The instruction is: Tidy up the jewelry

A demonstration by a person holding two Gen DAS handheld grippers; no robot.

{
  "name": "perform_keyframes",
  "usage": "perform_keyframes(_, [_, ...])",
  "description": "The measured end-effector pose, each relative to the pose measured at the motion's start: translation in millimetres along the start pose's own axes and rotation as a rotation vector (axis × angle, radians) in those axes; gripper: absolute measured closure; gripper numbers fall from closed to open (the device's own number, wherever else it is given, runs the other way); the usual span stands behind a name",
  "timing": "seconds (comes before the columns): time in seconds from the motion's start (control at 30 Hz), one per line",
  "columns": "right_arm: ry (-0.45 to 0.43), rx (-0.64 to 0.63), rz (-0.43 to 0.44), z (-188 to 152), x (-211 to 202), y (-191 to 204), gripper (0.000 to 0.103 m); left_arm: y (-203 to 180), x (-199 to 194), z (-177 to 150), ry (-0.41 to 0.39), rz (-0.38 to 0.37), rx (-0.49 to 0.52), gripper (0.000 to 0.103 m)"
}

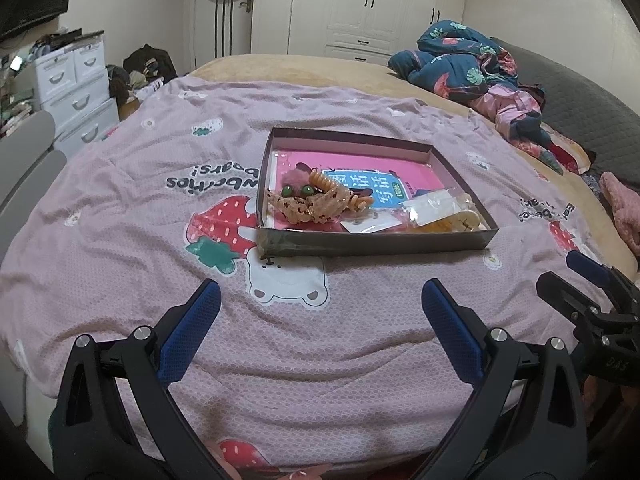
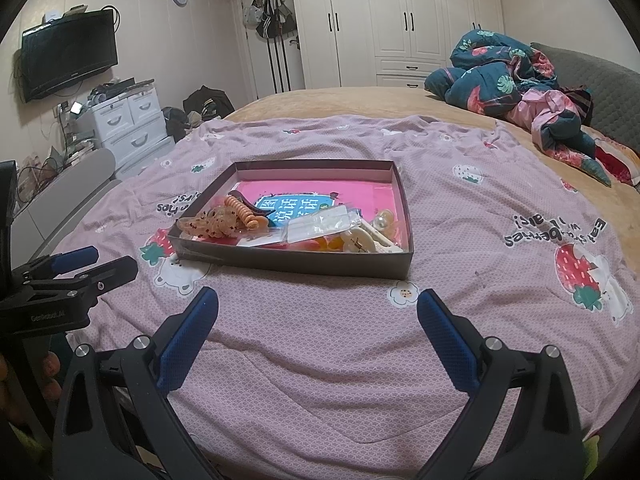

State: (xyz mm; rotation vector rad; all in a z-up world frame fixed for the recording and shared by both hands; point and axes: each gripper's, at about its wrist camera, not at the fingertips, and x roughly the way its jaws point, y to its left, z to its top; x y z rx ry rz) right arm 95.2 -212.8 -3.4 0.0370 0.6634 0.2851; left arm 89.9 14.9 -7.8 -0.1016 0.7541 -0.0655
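Observation:
A shallow dark cardboard box [image 1: 372, 242] [image 2: 296, 266] lies on the pink blanket in the middle of the bed. It holds a pink book [image 1: 360, 168] [image 2: 360, 196], orange hair claws [image 1: 308, 206] [image 2: 218, 222], a spiral hair tie [image 1: 340, 190] [image 2: 244, 210], small clear bags [image 1: 434, 206] [image 2: 320, 222] and pale pieces [image 2: 362, 240]. My left gripper [image 1: 320, 300] is open and empty, short of the box's near wall. My right gripper [image 2: 318, 308] is open and empty, also short of the box. Each shows at the other view's edge.
The pink strawberry blanket [image 1: 160, 260] [image 2: 480, 280] covers the near bed. A crumpled dark floral quilt [image 1: 472, 64] [image 2: 512, 76] lies at the far right. White drawers [image 1: 76, 88] [image 2: 128, 120] stand left of the bed, wardrobes [image 2: 400, 20] behind.

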Motion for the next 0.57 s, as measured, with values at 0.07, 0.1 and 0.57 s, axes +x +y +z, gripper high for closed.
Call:
perform_keyframes(0.07, [-0.001,0.0,-0.001,0,0,0,0.004,0,1,0,0.009,-0.005,-0.013,0.009])
perform_keyframes(0.1, [-0.002,-0.001,-0.002,0,0,0,0.004,1,1,0,0.014,0.005,-0.018,0.009])
perform_keyframes(0.57, [0.066,0.18,-0.241,36,70,-123,0.004,146,60,49,0.051,0.315,-0.3,0.009])
